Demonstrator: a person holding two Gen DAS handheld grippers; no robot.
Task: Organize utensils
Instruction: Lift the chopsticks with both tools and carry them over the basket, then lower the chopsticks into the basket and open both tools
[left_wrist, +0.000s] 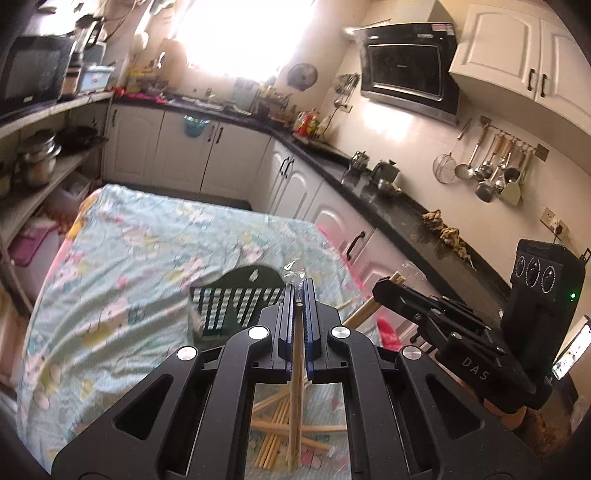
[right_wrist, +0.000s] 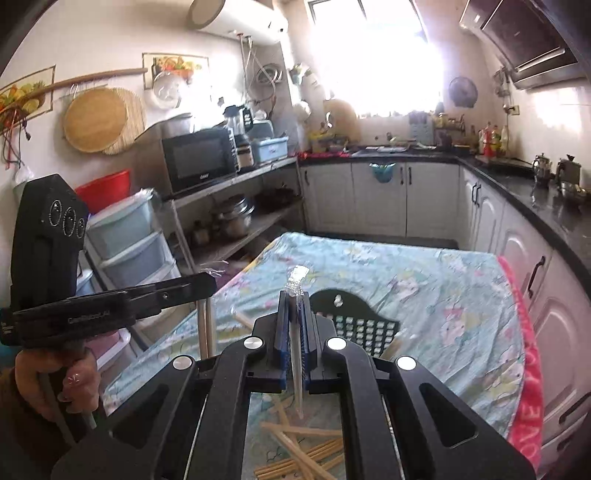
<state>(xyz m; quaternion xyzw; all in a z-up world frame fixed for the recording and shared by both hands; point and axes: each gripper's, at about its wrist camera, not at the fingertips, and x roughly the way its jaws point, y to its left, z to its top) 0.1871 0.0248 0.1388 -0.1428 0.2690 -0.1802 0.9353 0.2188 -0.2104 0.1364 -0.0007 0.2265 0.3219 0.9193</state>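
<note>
Both grippers are lifted above the tabletop (left_wrist: 110, 258): left gripper (left_wrist: 297, 295) fingers pinch a chopstick (left_wrist: 296, 369), right gripper (right_wrist: 294, 306) fingers clamp a plastic-wrapped one (right_wrist: 297, 369), loose chopsticks (right_wrist: 295, 450) below.

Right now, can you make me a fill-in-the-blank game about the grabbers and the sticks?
1. The left gripper is shut on a wooden ____.
2. The right gripper is shut on a clear plastic ____.
3. The loose chopsticks lie in a messy ____ on the tablecloth.

Missing words: chopstick; wrapper; pile

Black left claw (left_wrist: 298, 295) and right claw (right_wrist: 294, 306), blue pads, silver screws.
</note>
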